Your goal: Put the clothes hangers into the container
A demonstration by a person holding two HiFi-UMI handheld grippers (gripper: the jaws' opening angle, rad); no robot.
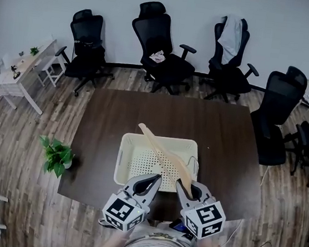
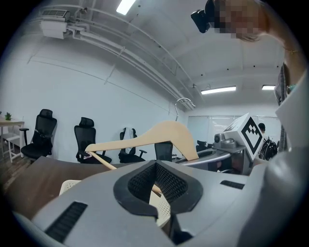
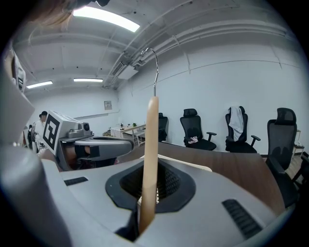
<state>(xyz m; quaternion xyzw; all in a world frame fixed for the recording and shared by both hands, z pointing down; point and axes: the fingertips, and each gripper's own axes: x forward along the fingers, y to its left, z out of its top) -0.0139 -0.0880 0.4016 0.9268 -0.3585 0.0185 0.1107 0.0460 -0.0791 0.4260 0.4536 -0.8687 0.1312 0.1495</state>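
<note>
an office meeting room — swivel chairs point(image 1: 162, 48) along the wall, a dark table point(image 1: 167, 113).

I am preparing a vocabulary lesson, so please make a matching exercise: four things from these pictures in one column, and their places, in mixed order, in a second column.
Things
1. wooden hanger
2. container
3. potted plant
4. white garment

Places
A. on the floor beside the table
B. over a chair back
C. between the jaws of the right gripper
D. on the table

Pairs: 1-C, 2-D, 3-A, 4-B
</note>
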